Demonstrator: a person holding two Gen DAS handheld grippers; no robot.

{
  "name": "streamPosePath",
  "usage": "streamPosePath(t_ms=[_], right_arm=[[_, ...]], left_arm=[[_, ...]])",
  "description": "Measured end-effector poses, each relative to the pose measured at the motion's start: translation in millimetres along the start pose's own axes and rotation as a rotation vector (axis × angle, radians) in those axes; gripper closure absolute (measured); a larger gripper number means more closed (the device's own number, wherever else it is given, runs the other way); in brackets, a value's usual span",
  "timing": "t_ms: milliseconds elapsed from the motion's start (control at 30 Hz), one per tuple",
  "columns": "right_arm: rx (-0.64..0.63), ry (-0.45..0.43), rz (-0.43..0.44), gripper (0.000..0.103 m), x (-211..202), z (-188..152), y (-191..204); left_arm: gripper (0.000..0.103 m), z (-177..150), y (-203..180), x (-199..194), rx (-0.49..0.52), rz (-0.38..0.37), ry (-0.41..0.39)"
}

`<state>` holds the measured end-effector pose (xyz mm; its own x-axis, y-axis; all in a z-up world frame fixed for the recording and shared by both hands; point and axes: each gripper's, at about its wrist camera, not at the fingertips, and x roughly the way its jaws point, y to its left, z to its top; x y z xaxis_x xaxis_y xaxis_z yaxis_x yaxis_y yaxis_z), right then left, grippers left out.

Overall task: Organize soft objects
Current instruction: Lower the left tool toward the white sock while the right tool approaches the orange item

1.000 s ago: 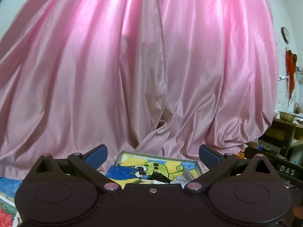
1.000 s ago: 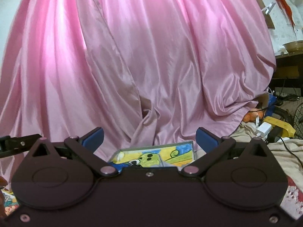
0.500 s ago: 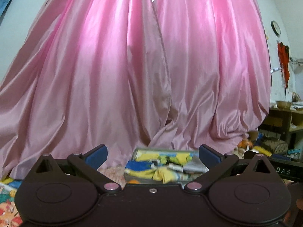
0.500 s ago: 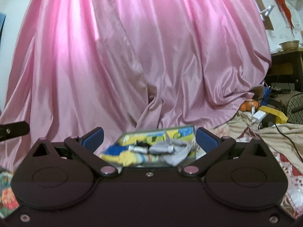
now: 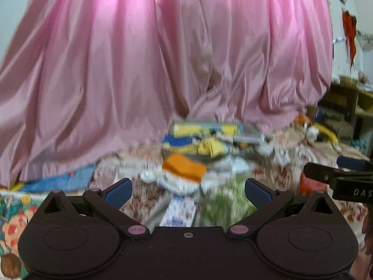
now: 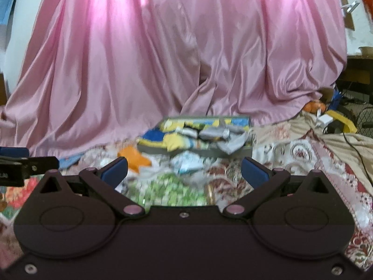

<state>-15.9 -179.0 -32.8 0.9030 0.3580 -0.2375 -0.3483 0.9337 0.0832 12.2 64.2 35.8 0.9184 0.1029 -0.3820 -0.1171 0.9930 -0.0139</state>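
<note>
Both grippers held low and level over a patterned bedspread [image 6: 303,154], pointing toward the pink curtain [image 6: 163,46]. Left gripper [image 5: 188,190]: jaws spread wide, nothing between them. Right gripper [image 6: 184,171]: same, wide and empty. They travel side by side; the right one's finger shows at the right edge of the left view, and the left one's at the left edge of the right view.

The soft objects lie straight ahead. A shallow tray [image 6: 247,150] near the curtain's foot holds a jumble of small cloth items, yellow, blue and grey (socks, most likely; blur prevents certainty). Loose pieces sit on the bedspread nearer the grippers: an orange cloth [image 5: 184,166], a pale blue-white piece [image 6: 186,163], a green-patterned piece [image 6: 167,191] just in front of the right gripper.

Judgement: approach phase, nothing picked yet. To do it well:
- take one loose item at a time, nearest first; the green-patterned piece suits the right gripper, the orange cloth the left;
- come down with jaws still wide and pinch at a fold, not a flat span, or the fabric will slip;
- avoid catching the bedspread beneath;
- slow down before closing, since both views are smeared.
</note>
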Motion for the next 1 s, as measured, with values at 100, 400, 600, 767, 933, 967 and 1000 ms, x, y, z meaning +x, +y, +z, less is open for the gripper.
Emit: streamPosePath(t_ms=[100,400,600,767,933,967,1000], right_arm=[[-0.033,0.053,-0.002,0.0,1.1,-9.7,12.3],[-0.109,0.154,0.001,0.0,21.1,-20.8,39.9],[-0.123,0.192,0.001,0.0,53.9,-21.9,41.3],[-0.123,0.217,-0.006,0.0,77.9,-24.5,38.2],[-0.122,0.213,0.003,0.0,82.0,-25.1,36.1],[-0.121,0.209,0.007,0.0,82.4,-25.0,33.1],[-0.119,0.206,0.009,0.0,82.9,-24.8,33.1]], left_arm=[[0.001,-12.1,5.4,10.0,-0.023,-0.003,0.081],[0.001,-20.3,14.1,32.1,-0.06,0.026,0.201],[0.001,-25.0,20.9,42.6,-0.111,0.021,0.273],[0.001,-27.8,23.8,48.1,-0.137,0.021,0.305],[0.001,-28.7,30.3,52.5,-0.186,0.018,0.331],[0.001,-28.2,32.6,53.2,-0.202,0.018,0.333],[0.001,-27.8,34.8,53.8,-0.22,0.018,0.333]])
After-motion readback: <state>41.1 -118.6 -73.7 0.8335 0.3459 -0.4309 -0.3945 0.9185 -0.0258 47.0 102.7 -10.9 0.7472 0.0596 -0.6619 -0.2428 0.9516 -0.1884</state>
